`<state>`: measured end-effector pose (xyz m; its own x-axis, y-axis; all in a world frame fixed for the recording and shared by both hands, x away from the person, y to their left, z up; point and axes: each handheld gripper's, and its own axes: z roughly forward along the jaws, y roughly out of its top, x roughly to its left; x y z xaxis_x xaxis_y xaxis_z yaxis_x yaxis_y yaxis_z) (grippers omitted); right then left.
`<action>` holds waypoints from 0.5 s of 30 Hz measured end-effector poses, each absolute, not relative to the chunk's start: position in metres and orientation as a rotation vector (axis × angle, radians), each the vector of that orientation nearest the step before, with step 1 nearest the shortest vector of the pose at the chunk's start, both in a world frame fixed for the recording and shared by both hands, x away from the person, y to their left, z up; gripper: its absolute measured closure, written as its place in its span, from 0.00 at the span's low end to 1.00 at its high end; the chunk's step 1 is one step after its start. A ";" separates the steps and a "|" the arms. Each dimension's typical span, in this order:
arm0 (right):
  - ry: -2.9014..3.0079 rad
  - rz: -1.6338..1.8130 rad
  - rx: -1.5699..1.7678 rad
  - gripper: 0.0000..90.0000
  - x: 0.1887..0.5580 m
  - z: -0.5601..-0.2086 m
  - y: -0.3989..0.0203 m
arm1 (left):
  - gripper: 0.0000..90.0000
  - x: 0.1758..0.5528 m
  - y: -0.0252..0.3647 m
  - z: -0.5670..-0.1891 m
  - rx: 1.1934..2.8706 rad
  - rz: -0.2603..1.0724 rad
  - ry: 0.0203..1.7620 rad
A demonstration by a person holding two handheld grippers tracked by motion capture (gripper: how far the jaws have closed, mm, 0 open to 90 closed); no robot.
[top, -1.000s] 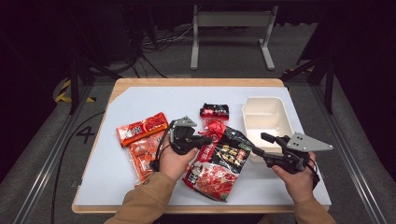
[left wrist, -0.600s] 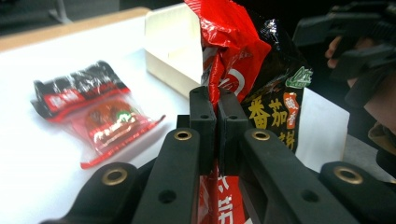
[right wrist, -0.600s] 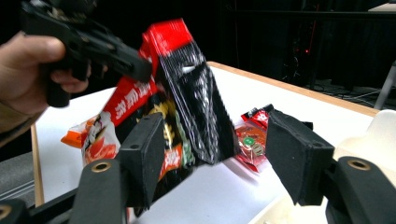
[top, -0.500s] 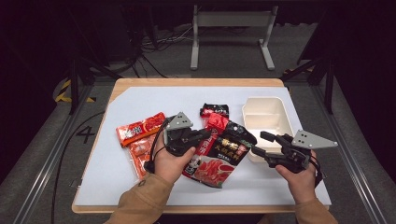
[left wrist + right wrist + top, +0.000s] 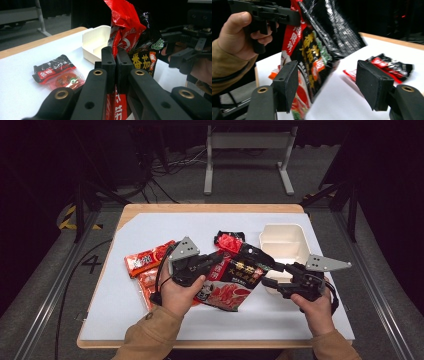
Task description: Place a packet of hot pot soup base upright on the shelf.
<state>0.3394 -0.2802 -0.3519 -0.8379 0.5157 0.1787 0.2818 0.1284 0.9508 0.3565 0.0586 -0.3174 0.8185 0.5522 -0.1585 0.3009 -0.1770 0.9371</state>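
White worktop (image 5: 125,310) under dark surroundings: the big snack bag (image 5: 235,280) now hangs lifted, pinched tight in the left tool (image 5: 216,261). Right tool (image 5: 270,275), jaws just widened and empty, waits at the bag's far edge, ready to grip.

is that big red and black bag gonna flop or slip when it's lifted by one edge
Probably floppy: the bag creases and sags where the left gripper pinches its edge. The glossy film looks slippery, so it may slide. It seems light, hanging from one pinch.
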 end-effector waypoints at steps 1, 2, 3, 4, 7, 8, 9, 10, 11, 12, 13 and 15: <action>2.217 1.801 0.793 0.39 0.341 -0.352 -0.278 | 0.97 0.356 0.059 -0.317 1.775 0.250 0.655; 2.226 1.811 0.792 0.39 0.342 -0.353 -0.275 | 0.97 0.356 0.058 -0.317 1.770 0.248 0.654; 2.235 1.816 0.787 0.39 0.343 -0.353 -0.273 | 0.97 0.355 0.058 -0.317 1.769 0.245 0.653; 2.244 1.816 0.783 0.39 0.344 -0.353 -0.270 | 0.97 0.355 0.058 -0.316 1.769 0.246 0.648; 2.257 1.815 0.772 0.39 0.347 -0.353 -0.263 | 0.97 0.353 0.057 -0.315 1.760 0.241 0.640; 2.262 1.820 0.766 0.39 0.348 -0.353 -0.261 | 0.97 0.352 0.056 -0.315 1.752 0.239 0.638; 2.269 1.823 0.760 0.39 0.349 -0.353 -0.258 | 0.97 0.351 0.056 -0.314 1.757 0.238 0.633; 2.272 1.820 0.757 0.39 0.350 -0.353 -0.255 | 0.97 0.351 0.056 -0.314 1.755 0.238 0.632; 2.280 1.816 0.754 0.39 0.350 -0.353 -0.253 | 0.97 0.351 0.055 -0.314 1.753 0.236 0.633; 2.285 1.815 0.754 0.39 0.351 -0.353 -0.251 | 0.97 0.350 0.055 -0.314 1.752 0.236 0.631; 2.289 1.816 0.752 0.39 0.351 -0.354 -0.250 | 0.97 0.350 0.055 -0.313 1.753 0.235 0.633; 2.295 1.815 0.751 0.40 0.353 -0.354 -0.247 | 0.97 0.349 0.055 -0.313 1.751 0.240 0.629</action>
